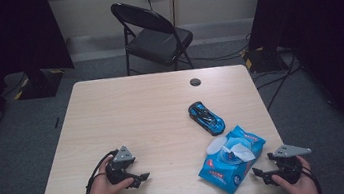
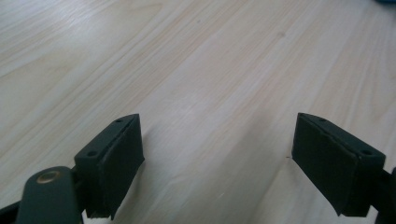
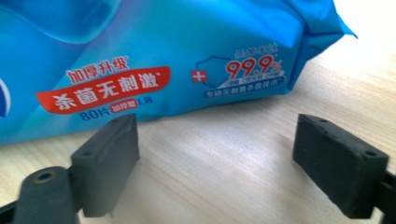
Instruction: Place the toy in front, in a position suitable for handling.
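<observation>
Right gripper view, right hand-held gripper (image 3: 217,158) wide, empty, near wipes pack (image 3: 154,60), left hand-held gripper (image 2: 217,161) wide, empty

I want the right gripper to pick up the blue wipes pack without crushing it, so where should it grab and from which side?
Grip the wipes pack by its crimped end seam, coming in low from the right gripper's side. That seam is flat and thin enough for the open jaws, while the body looks soft and bulky and the top carries an open flap.
</observation>
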A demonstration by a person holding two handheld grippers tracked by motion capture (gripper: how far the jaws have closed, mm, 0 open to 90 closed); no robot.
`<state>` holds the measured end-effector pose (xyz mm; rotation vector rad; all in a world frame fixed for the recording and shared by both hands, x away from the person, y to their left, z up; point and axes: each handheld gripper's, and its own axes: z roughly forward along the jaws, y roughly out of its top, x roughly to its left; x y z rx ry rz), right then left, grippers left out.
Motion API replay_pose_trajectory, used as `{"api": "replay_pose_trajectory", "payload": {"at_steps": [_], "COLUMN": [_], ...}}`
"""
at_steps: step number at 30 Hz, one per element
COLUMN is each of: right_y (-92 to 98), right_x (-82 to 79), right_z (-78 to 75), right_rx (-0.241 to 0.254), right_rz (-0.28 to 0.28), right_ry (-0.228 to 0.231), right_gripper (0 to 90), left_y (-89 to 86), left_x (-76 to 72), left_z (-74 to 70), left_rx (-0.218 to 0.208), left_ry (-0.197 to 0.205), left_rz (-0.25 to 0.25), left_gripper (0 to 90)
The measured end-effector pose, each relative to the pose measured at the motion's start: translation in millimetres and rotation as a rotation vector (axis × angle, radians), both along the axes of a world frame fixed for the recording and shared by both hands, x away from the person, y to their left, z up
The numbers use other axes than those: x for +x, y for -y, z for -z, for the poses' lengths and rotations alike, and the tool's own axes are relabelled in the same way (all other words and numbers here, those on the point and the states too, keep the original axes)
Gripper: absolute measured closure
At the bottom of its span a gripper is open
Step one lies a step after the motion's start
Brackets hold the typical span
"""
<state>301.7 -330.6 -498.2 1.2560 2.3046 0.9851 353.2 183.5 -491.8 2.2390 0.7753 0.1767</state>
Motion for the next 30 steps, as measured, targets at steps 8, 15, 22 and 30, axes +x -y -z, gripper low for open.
{"api": "replay_pose_trajectory", "payload": {"at_steps": [8,15,22,30], "right_y": [-3.4,3.0,1.0,6.7], "right_x": [0.6,1.1,3.8,13.8], "right_z": [-5.1,-19.8,-23.2,-43.2], "right_rx": [-0.012,0.004,-0.022,0.064], "right_rz": [-0.016,0.010,-0.003,0.060], "right_ry": [0.015,0.044,0.038,0.054], "right_gripper": [13.8,13.8,13.9,13.9], "left_y": [14.5,14.4,12.8,9.8], "left_x": [-7.3,-7.5,-7.8,-6.6], "left_z": [-2.4,0.0,1.0,6.1], "left_rx": [0.016,0.031,0.034,0.058], "left_ry": [0.008,0.007,0.012,0.046], "left_rz": [0.066,0.062,0.052,0.044], "left_gripper": [16.3,16.3,16.3,15.9]}}
